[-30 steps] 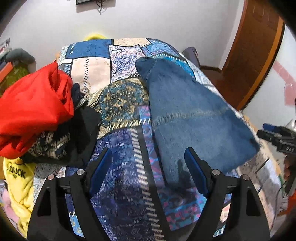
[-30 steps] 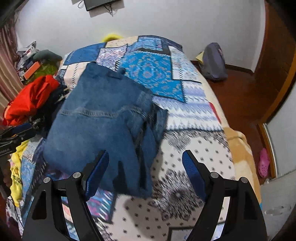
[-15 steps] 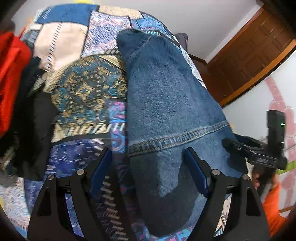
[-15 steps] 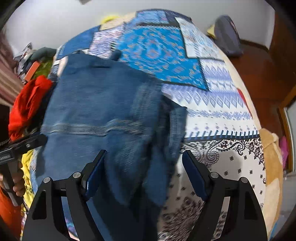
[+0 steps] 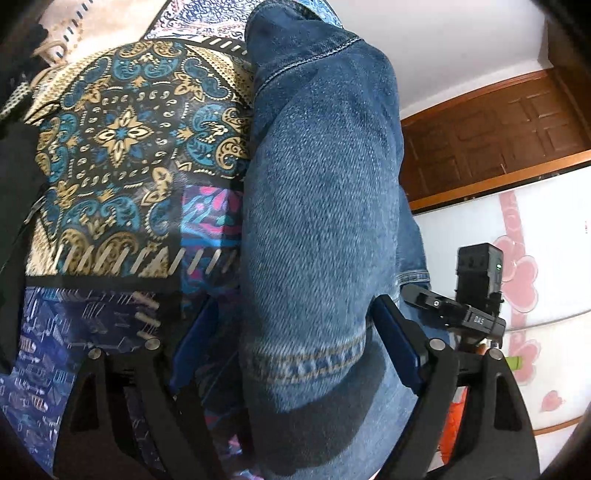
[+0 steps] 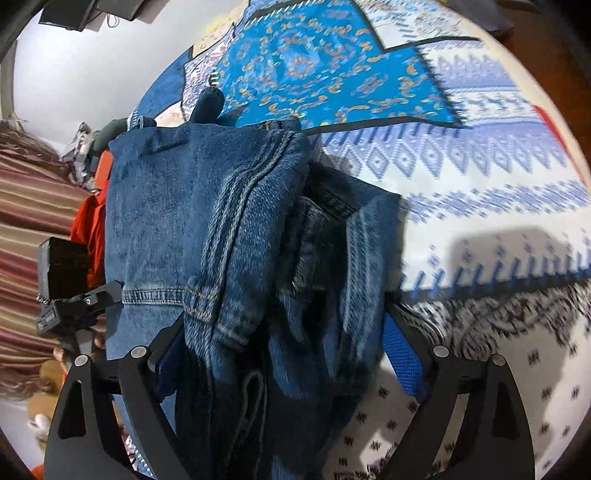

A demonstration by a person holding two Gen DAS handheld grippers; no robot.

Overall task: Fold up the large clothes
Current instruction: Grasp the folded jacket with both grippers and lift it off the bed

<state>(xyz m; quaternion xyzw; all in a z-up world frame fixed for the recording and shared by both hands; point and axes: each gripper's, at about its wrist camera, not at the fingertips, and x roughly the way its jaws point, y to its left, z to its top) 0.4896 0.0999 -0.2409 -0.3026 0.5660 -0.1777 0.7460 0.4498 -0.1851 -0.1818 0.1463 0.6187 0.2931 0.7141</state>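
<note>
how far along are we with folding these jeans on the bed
Done: the jeans already lie doubled over on the patterned bedspread, layers stacked.
In hand: both grippers straddle the near end, left gripper and right gripper, jaws opening, denim between the fingers but not pinched.
Left: gripping that end and making the next fold; the orange garment beside them looks unfolded.

Room setting: bed under patchwork bedspread (image 6: 461,122), white wall (image 5: 461,44), dark wooden door (image 5: 491,140), striped curtain (image 6: 29,206), wall-mounted screen (image 6: 92,11), flower-patterned panel (image 5: 517,273).
</note>
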